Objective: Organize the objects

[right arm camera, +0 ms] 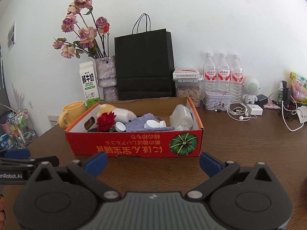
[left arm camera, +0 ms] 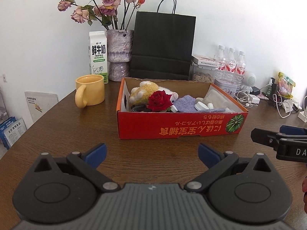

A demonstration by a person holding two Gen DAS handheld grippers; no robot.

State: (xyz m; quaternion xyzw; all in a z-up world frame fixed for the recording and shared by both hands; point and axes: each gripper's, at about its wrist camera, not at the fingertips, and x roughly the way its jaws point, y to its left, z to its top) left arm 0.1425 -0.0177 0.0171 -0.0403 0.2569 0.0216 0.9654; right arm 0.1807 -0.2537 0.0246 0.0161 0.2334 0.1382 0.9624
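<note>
A red cardboard box (left arm camera: 178, 126) (right arm camera: 134, 143) stands on the brown table. It holds a plush toy (left arm camera: 145, 92) (right arm camera: 119, 113), a red rose (left arm camera: 160, 100) (right arm camera: 105, 121), a purple cloth (left arm camera: 187, 103) (right arm camera: 142, 123), white caps (left arm camera: 201, 106) (right arm camera: 151, 123) and a clear plastic bottle (left arm camera: 214, 97) (right arm camera: 181, 117). My left gripper (left arm camera: 152, 154) is open and empty in front of the box. My right gripper (right arm camera: 153, 162) is open and empty, close to the box front; it also shows in the left wrist view (left arm camera: 268, 136) at the right.
A yellow mug (left arm camera: 90, 91) (right arm camera: 72, 113), milk carton (left arm camera: 97, 55) (right arm camera: 89, 84), vase of dried roses (left arm camera: 119, 53) (right arm camera: 106, 76) and black paper bag (left arm camera: 163, 46) (right arm camera: 144, 65) stand behind the box. Water bottles (right arm camera: 222, 74), a seed jar (right arm camera: 188, 90), earphones (right arm camera: 239, 113) and chargers lie right.
</note>
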